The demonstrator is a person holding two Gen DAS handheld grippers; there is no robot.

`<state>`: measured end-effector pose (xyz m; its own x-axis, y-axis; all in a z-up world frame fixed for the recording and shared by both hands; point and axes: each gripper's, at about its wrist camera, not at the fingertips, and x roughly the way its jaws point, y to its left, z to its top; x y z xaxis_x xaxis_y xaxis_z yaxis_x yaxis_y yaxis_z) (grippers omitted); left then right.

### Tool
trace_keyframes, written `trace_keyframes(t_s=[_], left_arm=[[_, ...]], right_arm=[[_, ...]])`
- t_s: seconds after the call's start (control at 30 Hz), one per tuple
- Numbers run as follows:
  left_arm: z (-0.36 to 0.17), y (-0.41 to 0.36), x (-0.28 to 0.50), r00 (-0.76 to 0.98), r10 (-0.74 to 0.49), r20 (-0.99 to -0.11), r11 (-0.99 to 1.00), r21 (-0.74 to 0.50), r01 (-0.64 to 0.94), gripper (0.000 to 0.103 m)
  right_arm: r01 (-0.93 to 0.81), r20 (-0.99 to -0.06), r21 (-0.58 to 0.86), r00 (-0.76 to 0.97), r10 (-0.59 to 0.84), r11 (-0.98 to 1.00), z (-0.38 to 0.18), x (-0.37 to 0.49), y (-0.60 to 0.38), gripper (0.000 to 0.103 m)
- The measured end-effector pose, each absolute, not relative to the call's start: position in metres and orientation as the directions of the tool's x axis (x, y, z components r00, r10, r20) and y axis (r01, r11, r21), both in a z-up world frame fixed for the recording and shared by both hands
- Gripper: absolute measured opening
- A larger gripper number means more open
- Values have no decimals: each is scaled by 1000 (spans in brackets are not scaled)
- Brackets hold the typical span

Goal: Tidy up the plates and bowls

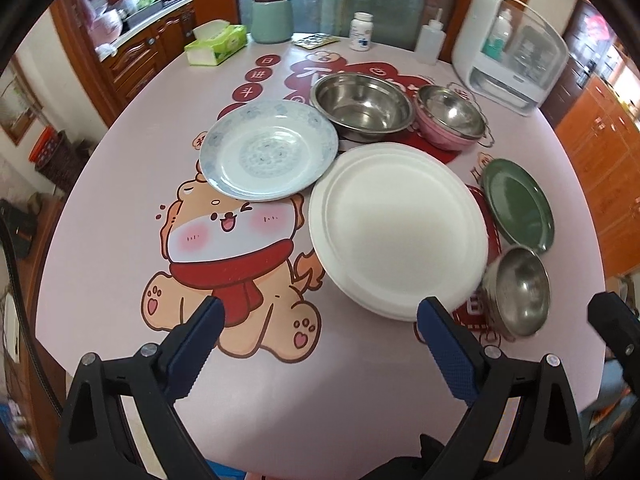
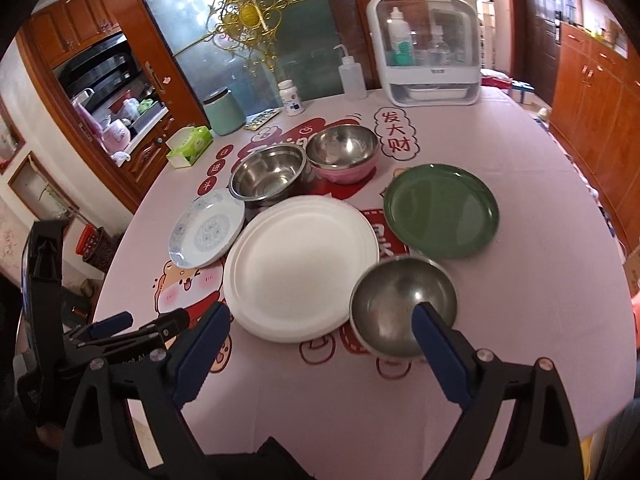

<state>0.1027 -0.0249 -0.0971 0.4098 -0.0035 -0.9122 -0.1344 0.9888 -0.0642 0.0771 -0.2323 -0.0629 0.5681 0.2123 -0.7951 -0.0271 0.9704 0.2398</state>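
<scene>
1. Nearest, the left gripper (image 1: 318, 316) and right gripper (image 2: 320, 322) hang spread wide above the table (image 2: 520, 320), pinching nothing.
2. Just beyond, a small steel bowl (image 2: 402, 306) stands alone beside the white plates (image 2: 300, 268).
3. Further, the green plate (image 2: 440, 210) and blue patterned plate (image 2: 206, 232) lie separate.
4. Farthest, the large steel bowl (image 2: 268, 176) and pink bowl (image 2: 342, 152) sit unnested; sorting looks barely begun.
</scene>
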Motion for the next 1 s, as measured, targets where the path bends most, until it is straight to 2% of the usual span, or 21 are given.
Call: trace_keyframes(t_s=[0.17,0.63,0.7,1.0], left_arm=[[-115,-24,117,374,18,-927,975,-67,-213,93],[-161,-20,158,284,59,-957,947,-36,-318,90],[-168,-20,161,274,60,-960,947,-32,-319,90],[-195,-15,173,235,33,-971,944,-46,-326,90]], right_arm=[[-67,-793,260,555,253,963,-71,107,-246,92],[-105,-823,364,429,373,925,-119,184,-274,80],[-97,-825,393,403,397,915,-128,192,-277,72],[-49,-840,475,274,469,879,-165,221,-289,54]])
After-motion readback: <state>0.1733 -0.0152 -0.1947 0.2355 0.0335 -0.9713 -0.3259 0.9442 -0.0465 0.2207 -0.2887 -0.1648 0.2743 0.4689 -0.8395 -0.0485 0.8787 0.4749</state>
